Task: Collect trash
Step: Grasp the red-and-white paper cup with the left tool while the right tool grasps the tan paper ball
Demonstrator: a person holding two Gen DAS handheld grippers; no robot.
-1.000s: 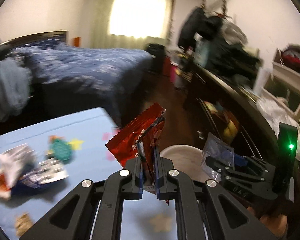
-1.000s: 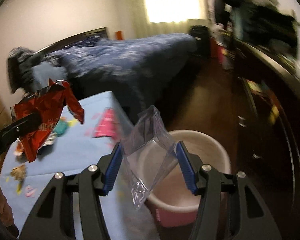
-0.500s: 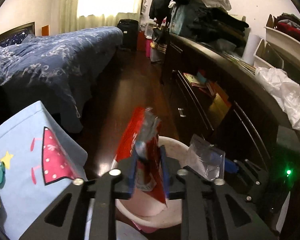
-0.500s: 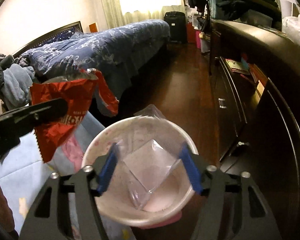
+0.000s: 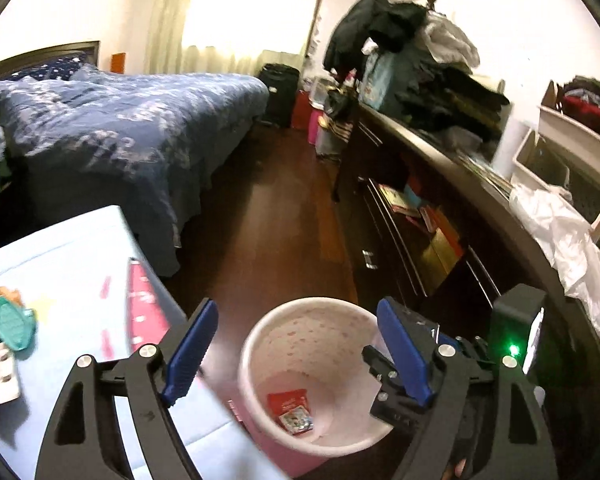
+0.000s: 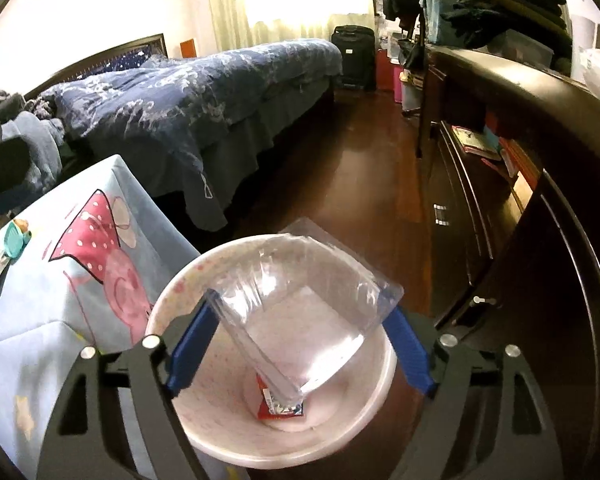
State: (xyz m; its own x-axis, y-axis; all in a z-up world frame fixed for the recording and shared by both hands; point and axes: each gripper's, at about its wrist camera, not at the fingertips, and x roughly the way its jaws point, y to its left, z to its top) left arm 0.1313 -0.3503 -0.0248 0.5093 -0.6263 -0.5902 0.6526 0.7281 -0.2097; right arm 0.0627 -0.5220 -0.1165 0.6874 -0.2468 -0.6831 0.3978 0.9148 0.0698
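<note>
below, a round pink bin (image 5: 256, 344) — crinkled red wrapper (image 5: 290, 406) inside.

Each hand-held gripper (image 5: 296, 354) – black linkage arms, silver screws, blue pads.

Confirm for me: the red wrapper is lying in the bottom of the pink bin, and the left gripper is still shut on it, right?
Not quite. The red wrapper does lie in the bottom of the pink bin, but the left gripper is open, not shut on it. Its jaws have just been opening and nothing is between them, as the left wrist view shows.
</note>
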